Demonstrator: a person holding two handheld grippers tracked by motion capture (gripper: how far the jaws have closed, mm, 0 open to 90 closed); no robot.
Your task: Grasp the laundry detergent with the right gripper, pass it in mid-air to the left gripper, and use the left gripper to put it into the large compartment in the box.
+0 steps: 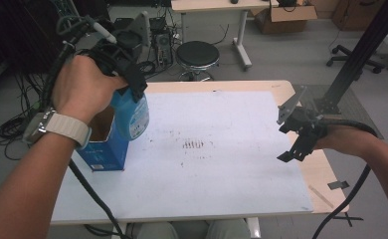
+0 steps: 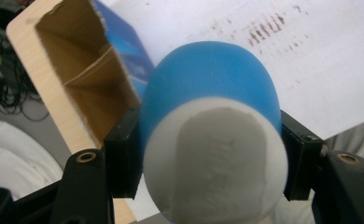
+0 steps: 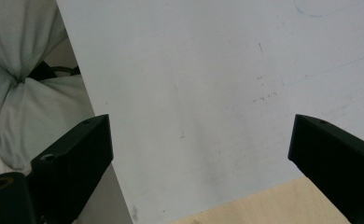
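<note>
High view: left gripper jaws clamp a blue bottle, its base hidden behind the box; right gripper open

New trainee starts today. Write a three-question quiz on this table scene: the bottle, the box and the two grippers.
1. True or false: the left gripper is shut on the blue bottle.
2. Which gripper has nothing between its jaws? A) left B) right
3. Fill in: the top of the blue box is ____.

Key
1. True: both jaws press the bottle's sides in the left gripper view.
2. B: the right gripper hangs open above the white sheet.
3. Open: its brown inside shows.
</note>
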